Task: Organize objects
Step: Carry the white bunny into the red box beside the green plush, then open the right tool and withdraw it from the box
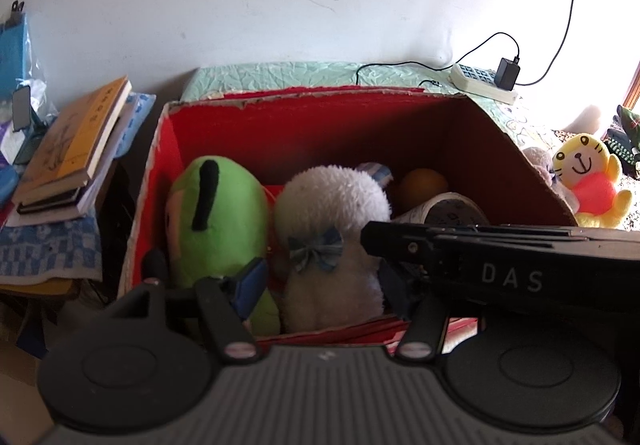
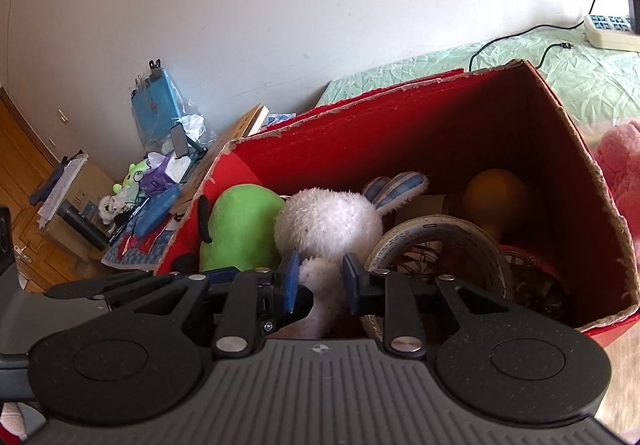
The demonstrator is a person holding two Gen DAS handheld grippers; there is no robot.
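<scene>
In the red cardboard box (image 1: 460,125), the green plush toy (image 1: 218,217) lies left of the white fluffy rabbit toy (image 1: 332,213), with the tape roll (image 2: 440,245) right and the orange ball (image 2: 496,191) behind.

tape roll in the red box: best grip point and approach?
Probably the upper arc of the tape roll, from above, one finger through the open core. It stands tilted on edge beside the white plush rabbit, near the red box side wall, so a sideways approach looks blocked.
</scene>
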